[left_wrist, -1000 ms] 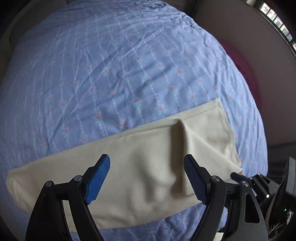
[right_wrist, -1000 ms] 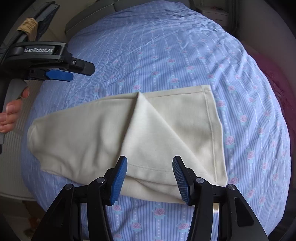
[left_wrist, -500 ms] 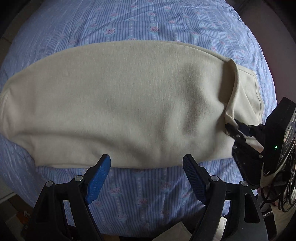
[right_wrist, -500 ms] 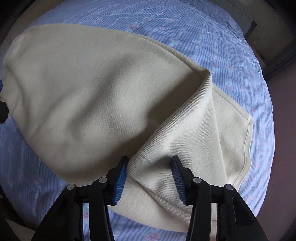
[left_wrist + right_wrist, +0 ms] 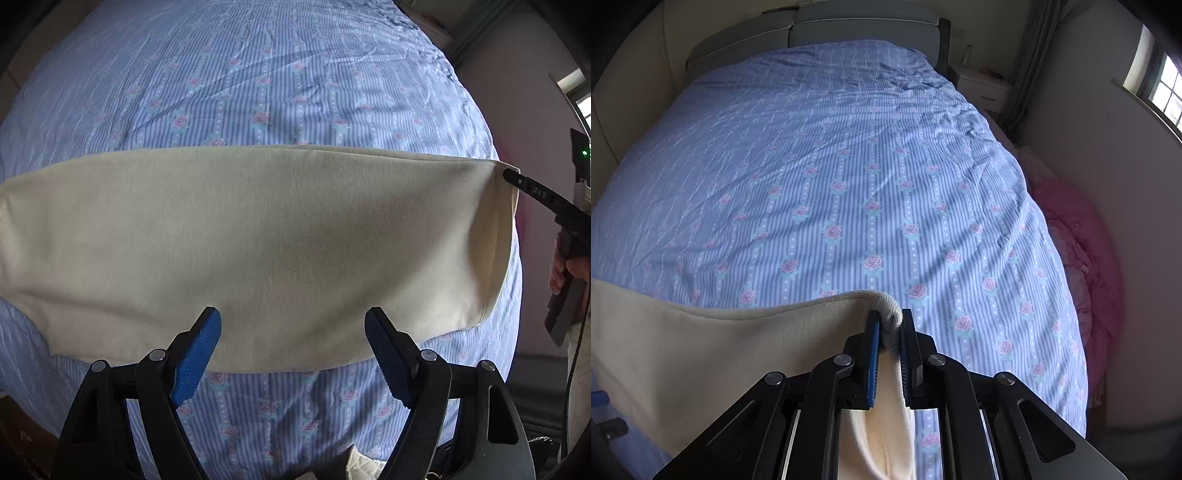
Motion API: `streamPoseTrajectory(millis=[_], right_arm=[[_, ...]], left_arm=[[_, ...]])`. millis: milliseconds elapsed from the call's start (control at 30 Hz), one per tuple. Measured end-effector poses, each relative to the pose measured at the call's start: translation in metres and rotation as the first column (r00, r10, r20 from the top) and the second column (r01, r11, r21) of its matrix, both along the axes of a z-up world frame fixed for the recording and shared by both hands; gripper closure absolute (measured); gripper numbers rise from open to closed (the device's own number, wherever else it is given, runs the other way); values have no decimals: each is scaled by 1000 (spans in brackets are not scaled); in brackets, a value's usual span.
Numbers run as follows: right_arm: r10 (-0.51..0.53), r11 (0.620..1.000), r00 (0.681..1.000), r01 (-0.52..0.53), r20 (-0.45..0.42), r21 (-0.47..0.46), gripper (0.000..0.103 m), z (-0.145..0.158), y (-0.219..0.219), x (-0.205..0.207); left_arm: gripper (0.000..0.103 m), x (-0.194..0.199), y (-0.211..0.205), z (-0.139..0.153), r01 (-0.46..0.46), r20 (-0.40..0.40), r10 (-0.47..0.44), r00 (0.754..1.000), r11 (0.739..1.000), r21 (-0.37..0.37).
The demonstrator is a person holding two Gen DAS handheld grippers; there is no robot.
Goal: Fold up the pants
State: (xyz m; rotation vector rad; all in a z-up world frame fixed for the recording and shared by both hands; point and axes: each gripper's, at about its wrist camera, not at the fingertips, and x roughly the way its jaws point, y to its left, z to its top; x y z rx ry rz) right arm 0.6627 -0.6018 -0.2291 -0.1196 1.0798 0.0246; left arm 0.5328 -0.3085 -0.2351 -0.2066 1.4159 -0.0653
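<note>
Cream pants (image 5: pixel 258 243) lie in a long band across the near part of the bed. My left gripper (image 5: pixel 293 332) is open and empty over their near edge. My right gripper (image 5: pixel 890 332) is shut on a bunched corner of the pants (image 5: pixel 890 319) and holds it lifted above the bed; the cloth hangs down between and below the fingers. In the left wrist view the right gripper (image 5: pixel 511 174) grips the pants' far right corner.
The bed is covered by a blue striped sheet with pink roses (image 5: pixel 849 166). A grey headboard (image 5: pixel 864 29) stands at the far end. A pink blanket (image 5: pixel 1082 240) lies beside the bed on the right, by the wall. A nightstand (image 5: pixel 986 88) is far right.
My right gripper has closed on the folded corner of the pants and lifted it up off the bed. My left gripper stayed open and drew back slightly, over the near edge.
</note>
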Motion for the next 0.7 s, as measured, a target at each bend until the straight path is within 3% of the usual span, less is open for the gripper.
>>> streamPoseTrajectory(millis=[200, 300, 367, 467, 700], right_arm=[[-9, 993, 994, -4, -106, -117, 91, -51, 3, 19], [-86, 979, 993, 70, -78, -190, 67, -52, -7, 13], [-132, 970, 991, 126, -16, -207, 33, -37, -18, 3], [-149, 971, 988, 155, 49, -182, 32, -7, -30, -17], [18, 999, 989, -11, 146, -52, 32, 66, 0, -104]], left_arm=[[23, 1, -13, 3, 21, 13, -21, 1000, 1000, 23], [23, -5, -12, 6, 9, 25, -10, 1000, 998, 55], [23, -12, -7, 9, -10, 34, 7, 999, 998, 68], [23, -23, 1, 16, -49, 60, 46, 997, 997, 55], [23, -63, 25, 57, -128, 190, 119, 975, 991, 35]])
